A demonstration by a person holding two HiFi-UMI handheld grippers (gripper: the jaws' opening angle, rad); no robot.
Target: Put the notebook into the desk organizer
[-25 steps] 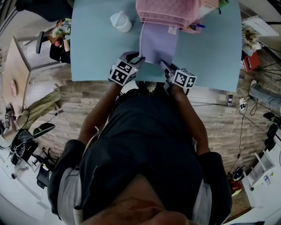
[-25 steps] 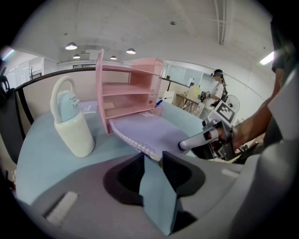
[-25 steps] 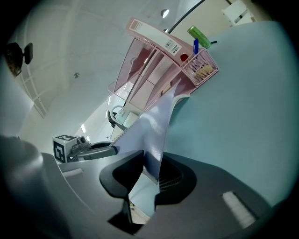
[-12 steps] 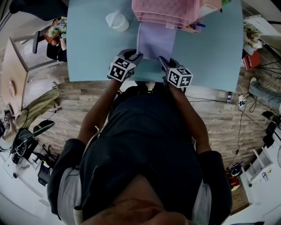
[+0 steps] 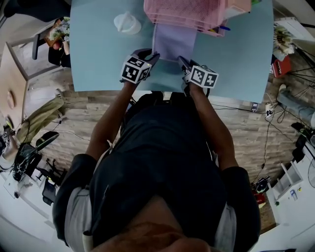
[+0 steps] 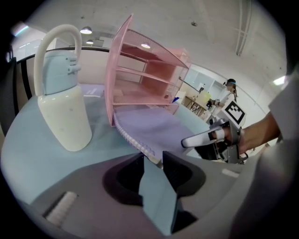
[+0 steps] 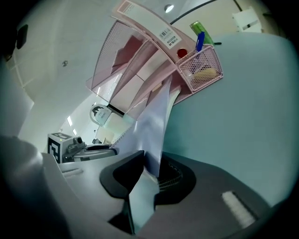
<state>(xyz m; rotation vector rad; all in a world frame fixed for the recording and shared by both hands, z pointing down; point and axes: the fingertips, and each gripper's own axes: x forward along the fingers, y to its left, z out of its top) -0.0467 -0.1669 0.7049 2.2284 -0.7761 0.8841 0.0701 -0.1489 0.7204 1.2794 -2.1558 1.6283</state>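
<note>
Open-plan office or lab workroom, I'd say. My pale blue table (image 5: pixel 98 59) sits at 12 o'clock with a pink mesh desk organizer (image 5: pixel 184 12) on it. Wood-look floor (image 5: pixel 78 103), loose cables (image 5: pixel 269 142) and a power strip (image 5: pixel 269 112) at 3, black gear (image 5: pixel 24 165) dumped at 8, white shelf unit (image 5: pixel 290 184) at 4. Ceiling lights (image 6: pixel 85 30), more desks (image 6: pixel 198 105) and another person (image 6: pixel 230 93) further off.
</note>
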